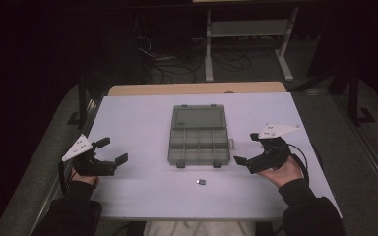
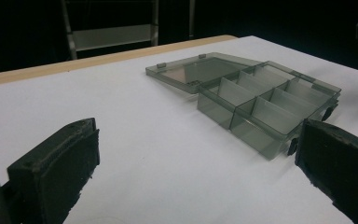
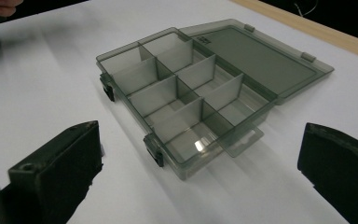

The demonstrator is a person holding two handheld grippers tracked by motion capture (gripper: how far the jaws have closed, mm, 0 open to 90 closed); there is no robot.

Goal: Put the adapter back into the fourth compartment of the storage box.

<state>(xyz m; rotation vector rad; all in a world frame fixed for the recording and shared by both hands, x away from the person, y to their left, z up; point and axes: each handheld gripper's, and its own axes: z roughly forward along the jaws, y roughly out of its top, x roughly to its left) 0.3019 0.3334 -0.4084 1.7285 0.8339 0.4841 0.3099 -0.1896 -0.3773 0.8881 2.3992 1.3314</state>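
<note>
A smoky grey compartment box (image 1: 199, 143) lies open in the middle of the white table (image 1: 138, 123), its lid (image 1: 198, 117) folded flat toward the far side. Its compartments look empty in both gripper views (image 2: 265, 109) (image 3: 186, 98). A small dark piece (image 1: 202, 182) lies on the table in front of the box. My left gripper (image 1: 112, 151) rests at the left, open, pointing toward the box with nothing between its jaws. My right gripper (image 1: 246, 148) is held at the right of the box, also open and empty.
The white table surface has a wooden strip (image 1: 197, 88) along its far edge. Beyond it stand a metal shelf frame (image 1: 248, 39) and loose cables (image 1: 172, 64) on the dark floor. Bare tabletop lies to both sides of the box.
</note>
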